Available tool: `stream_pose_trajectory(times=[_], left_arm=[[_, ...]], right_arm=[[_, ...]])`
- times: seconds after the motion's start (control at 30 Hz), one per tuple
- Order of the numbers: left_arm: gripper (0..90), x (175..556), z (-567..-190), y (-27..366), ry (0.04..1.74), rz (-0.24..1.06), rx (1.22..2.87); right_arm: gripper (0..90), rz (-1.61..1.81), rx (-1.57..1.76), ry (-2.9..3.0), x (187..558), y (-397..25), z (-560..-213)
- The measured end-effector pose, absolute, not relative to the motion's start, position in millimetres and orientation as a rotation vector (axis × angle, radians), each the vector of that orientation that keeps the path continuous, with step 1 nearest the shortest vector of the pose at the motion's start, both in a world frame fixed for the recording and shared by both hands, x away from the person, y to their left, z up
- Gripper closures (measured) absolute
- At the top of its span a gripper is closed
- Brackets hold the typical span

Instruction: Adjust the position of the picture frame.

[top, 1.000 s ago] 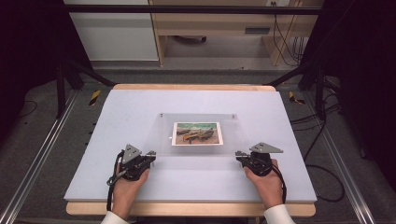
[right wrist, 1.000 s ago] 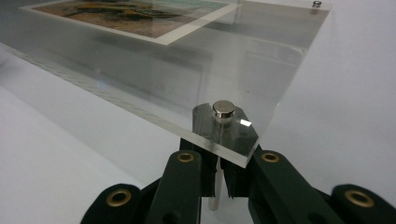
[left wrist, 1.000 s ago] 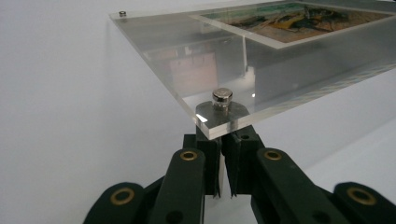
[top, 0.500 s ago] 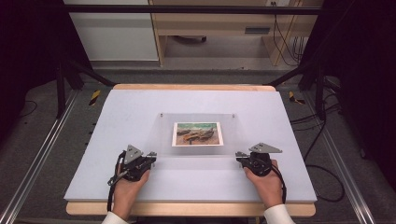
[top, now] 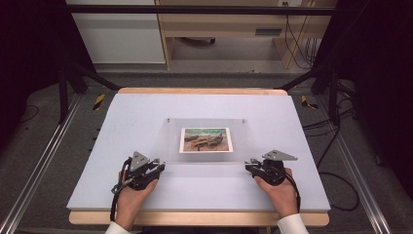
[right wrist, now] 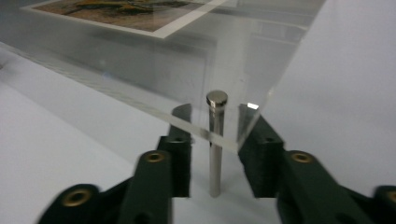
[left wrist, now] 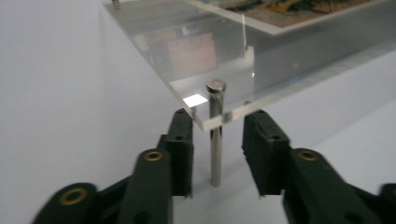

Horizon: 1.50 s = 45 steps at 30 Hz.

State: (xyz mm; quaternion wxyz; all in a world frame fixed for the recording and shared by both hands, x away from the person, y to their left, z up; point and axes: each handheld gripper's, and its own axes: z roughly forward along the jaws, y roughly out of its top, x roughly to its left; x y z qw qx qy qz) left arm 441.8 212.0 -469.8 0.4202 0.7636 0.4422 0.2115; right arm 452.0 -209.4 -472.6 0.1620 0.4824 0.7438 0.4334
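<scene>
At the near corners of the clear plate (top: 204, 139), both grippers' fingers (left wrist: 180, 140) stand wide around the pins (left wrist: 215, 135); close them evenly, straight.

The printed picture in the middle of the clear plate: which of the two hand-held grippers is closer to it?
Left, narrowly. The left gripper sits at the clear plate's near-left corner, just down-left of the picture. The right gripper sits at the near-right corner, slightly farther.

One acrylic frame (top: 204, 141), two grippers (top: 158, 168)
</scene>
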Motion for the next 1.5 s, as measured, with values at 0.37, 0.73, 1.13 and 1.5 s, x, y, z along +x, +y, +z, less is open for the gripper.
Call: stream_pose_trajectory(times=[0.37,0.73,1.13,1.5], left_arm=[[10.3,440,-451,228,1.025,0.409,1.875],[22.6,485,-448,227,1.119,0.264,1.813],[22.6,499,-458,231,1.179,0.12,1.754],[22.7,501,-464,234,1.183,0.057,1.716]], right_arm=[[14.2,1.254,1.298,2.087,436,-222,-445],[20.6,1.299,1.384,2.133,482,-207,-446],[19.3,1.379,1.51,2.123,496,-209,-454],[18.7,1.407,1.562,2.123,496,-211,-456]])
